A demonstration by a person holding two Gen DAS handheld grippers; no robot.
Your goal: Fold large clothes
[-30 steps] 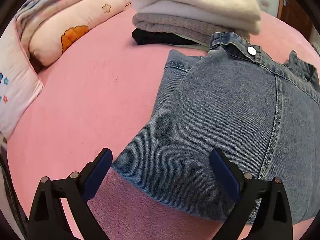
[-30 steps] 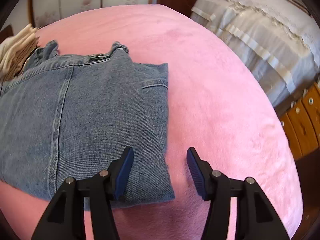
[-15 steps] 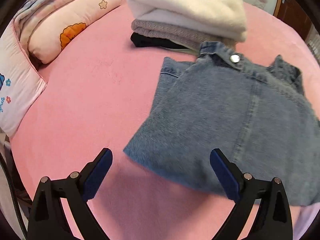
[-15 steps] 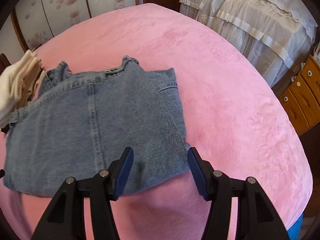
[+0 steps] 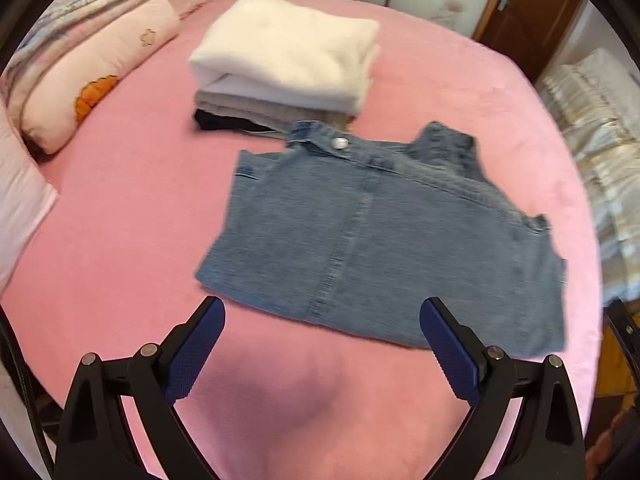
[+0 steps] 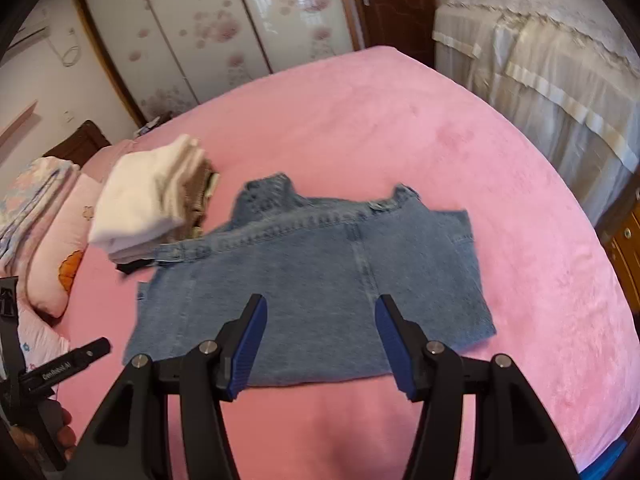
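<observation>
Folded blue jeans [image 5: 372, 240] lie flat on the pink bed [image 5: 132, 216], waistband and silver button at the far side. They also show in the right wrist view [image 6: 320, 276]. My left gripper [image 5: 322, 344] is open and empty, held above the bed just short of the jeans' near edge. My right gripper [image 6: 318, 340] is open and empty, raised over the near edge of the jeans. The left gripper's body shows at the left edge of the right wrist view [image 6: 60, 368].
A stack of folded clothes, white on top [image 5: 288, 56], sits just beyond the jeans. Pink pillows [image 5: 96, 68] lie at the left. Another bed with a white cover [image 6: 540, 60] stands to the right, and wooden drawers [image 6: 624, 240] beside it.
Both grippers have pulled back and risen away from the jeans. The jeans now lie free on the bed and look smaller in both views.
</observation>
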